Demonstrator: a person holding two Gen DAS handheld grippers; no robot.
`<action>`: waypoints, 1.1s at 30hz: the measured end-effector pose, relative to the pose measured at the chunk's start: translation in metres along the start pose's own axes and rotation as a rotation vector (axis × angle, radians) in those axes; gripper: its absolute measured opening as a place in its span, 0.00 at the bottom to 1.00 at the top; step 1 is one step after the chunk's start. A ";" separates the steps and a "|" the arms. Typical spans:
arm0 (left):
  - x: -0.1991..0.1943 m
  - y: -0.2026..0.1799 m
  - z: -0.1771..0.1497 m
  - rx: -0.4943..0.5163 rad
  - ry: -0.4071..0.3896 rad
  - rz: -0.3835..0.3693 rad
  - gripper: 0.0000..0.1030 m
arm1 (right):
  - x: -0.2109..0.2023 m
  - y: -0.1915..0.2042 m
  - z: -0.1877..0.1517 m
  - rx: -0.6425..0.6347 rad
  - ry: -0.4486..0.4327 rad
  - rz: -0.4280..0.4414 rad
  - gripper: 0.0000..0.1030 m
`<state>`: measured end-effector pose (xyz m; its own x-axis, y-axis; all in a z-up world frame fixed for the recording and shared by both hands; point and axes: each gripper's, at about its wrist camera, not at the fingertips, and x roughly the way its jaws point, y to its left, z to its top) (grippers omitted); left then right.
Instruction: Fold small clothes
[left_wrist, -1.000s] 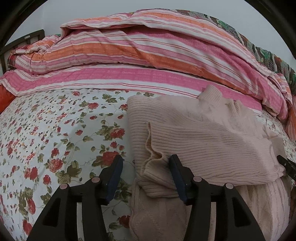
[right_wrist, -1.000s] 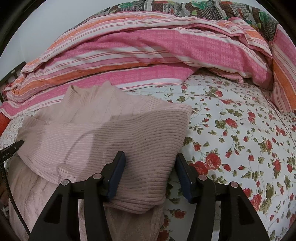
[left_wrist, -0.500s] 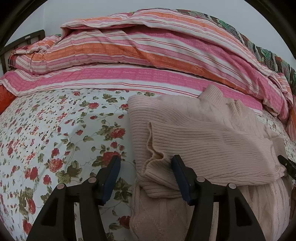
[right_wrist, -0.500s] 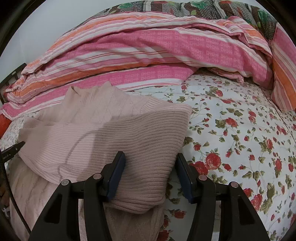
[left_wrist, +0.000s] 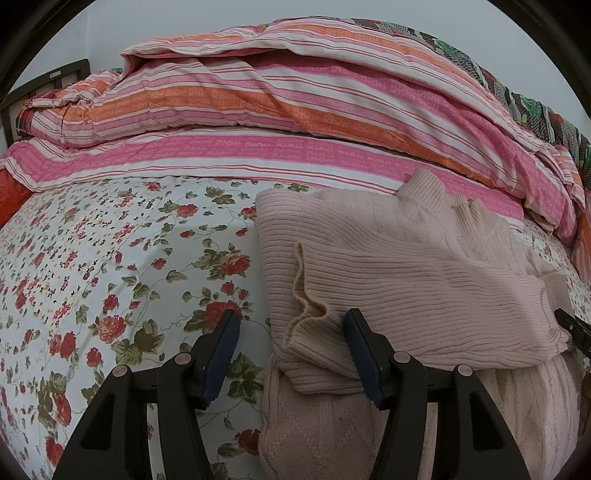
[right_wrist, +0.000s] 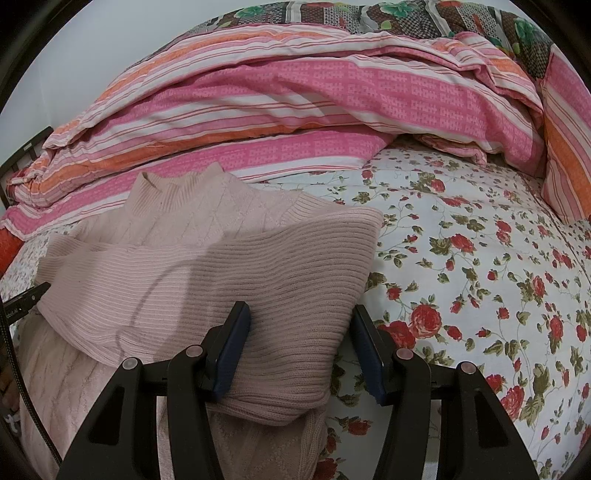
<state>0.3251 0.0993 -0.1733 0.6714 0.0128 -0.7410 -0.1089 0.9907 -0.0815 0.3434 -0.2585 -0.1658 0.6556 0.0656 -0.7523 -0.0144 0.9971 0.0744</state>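
A pale pink knitted sweater (left_wrist: 406, 266) lies on the floral bed sheet (left_wrist: 110, 258), its ribbed bottom part folded up over the body, collar toward the quilt. My left gripper (left_wrist: 291, 325) is open at the fold's left corner, which sits between the fingers. In the right wrist view the sweater (right_wrist: 221, 273) fills the left half. My right gripper (right_wrist: 301, 314) is open around the fold's right corner. Each gripper's tip shows at the edge of the other view.
A pink, orange and white striped quilt (left_wrist: 295, 110) is heaped along the back of the bed, also in the right wrist view (right_wrist: 295, 110). A dark patterned blanket (right_wrist: 406, 18) lies behind it. A striped pillow (right_wrist: 565, 147) stands at the right. Floral sheet (right_wrist: 480, 277) spreads right.
Both grippers have drawn back very slightly from the folded sweater. The jaws stay open and the sweater has not moved.
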 end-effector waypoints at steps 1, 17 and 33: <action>0.000 0.000 0.000 0.000 0.000 0.001 0.56 | 0.000 0.000 0.000 0.000 0.000 0.000 0.53; -0.010 0.002 -0.005 -0.022 -0.005 -0.008 0.59 | 0.000 -0.001 0.000 0.004 0.000 -0.001 0.53; -0.033 0.016 -0.025 0.027 0.029 -0.188 0.59 | -0.014 -0.005 -0.002 0.040 0.020 0.032 0.55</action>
<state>0.2828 0.1111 -0.1663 0.6563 -0.1765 -0.7336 0.0367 0.9786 -0.2025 0.3330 -0.2640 -0.1574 0.6399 0.0982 -0.7622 -0.0047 0.9923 0.1239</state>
